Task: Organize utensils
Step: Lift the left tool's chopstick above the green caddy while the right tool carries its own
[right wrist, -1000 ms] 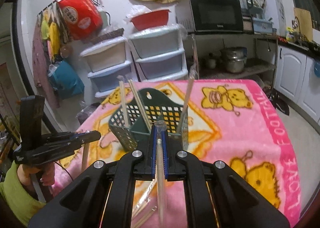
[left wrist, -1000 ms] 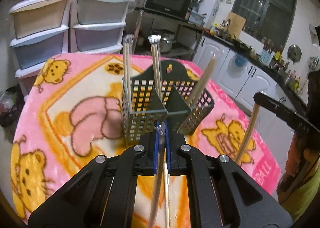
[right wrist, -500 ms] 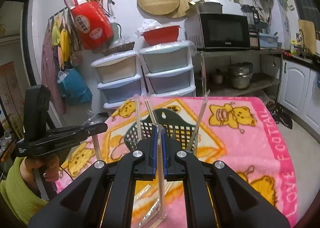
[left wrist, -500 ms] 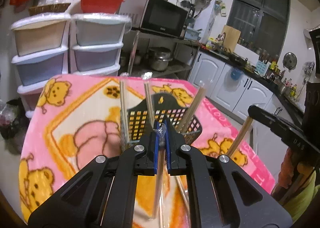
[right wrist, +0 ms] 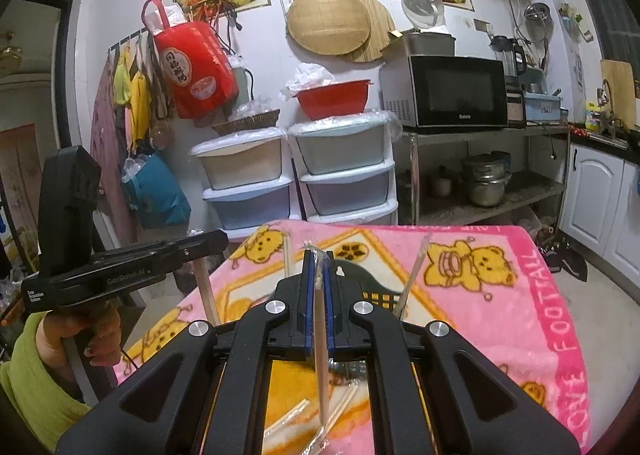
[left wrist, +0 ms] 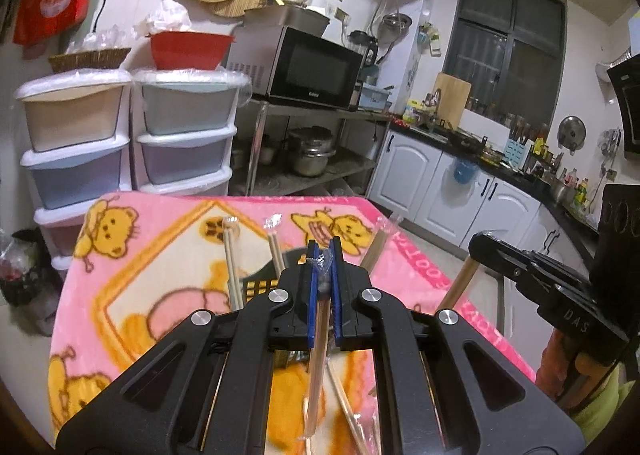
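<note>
I've got a wrapped chopstick (left wrist: 318, 331) clamped in the left gripper (left wrist: 324, 255) and another (right wrist: 320, 335) in the right gripper (right wrist: 318, 255) — both above the caddy (right wrist: 374, 293), which holds several; more lie on the counter (right wrist: 500, 319).

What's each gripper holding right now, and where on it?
The left gripper is shut on a wrapped chopstick pair, pinched at its top end. The right gripper is likewise shut on another wrapped pair, near its top end.
</note>
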`<state>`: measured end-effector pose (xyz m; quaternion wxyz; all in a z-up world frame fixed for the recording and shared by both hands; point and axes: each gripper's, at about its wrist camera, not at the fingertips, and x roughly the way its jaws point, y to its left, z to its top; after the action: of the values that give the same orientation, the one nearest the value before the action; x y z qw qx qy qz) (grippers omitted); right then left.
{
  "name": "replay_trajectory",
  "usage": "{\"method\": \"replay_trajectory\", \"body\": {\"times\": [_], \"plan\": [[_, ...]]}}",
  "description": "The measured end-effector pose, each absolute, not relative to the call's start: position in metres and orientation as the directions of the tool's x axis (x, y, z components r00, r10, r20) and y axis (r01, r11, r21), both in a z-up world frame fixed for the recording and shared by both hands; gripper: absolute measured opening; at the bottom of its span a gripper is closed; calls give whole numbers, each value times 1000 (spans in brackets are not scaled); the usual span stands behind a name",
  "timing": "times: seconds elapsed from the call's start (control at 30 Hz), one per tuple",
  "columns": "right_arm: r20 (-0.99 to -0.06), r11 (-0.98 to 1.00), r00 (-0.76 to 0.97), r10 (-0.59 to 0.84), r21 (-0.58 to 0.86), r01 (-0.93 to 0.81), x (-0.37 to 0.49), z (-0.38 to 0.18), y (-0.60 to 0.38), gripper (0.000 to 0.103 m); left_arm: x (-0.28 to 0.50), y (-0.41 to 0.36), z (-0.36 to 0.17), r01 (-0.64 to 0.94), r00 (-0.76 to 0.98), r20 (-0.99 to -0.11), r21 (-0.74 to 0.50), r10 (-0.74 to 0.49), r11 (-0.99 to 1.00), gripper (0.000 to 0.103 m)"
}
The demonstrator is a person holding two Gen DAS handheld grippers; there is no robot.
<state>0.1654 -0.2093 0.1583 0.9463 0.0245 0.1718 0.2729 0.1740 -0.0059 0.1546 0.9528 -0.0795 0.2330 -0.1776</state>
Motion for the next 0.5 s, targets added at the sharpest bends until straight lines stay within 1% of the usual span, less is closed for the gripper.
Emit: {"method": "replay_trajectory", "body": {"times": [0.27, 0.5], "plan": [[-263, 859, 818, 511, 112, -500, 170, 179, -209, 5, 179, -5, 175, 294, 855, -371, -230, -363, 928, 3], [-219, 870, 843, 491, 83, -486, 178, 198, -207, 5, 186, 3, 192, 281, 872, -335, -251, -356, 926, 3]]}}
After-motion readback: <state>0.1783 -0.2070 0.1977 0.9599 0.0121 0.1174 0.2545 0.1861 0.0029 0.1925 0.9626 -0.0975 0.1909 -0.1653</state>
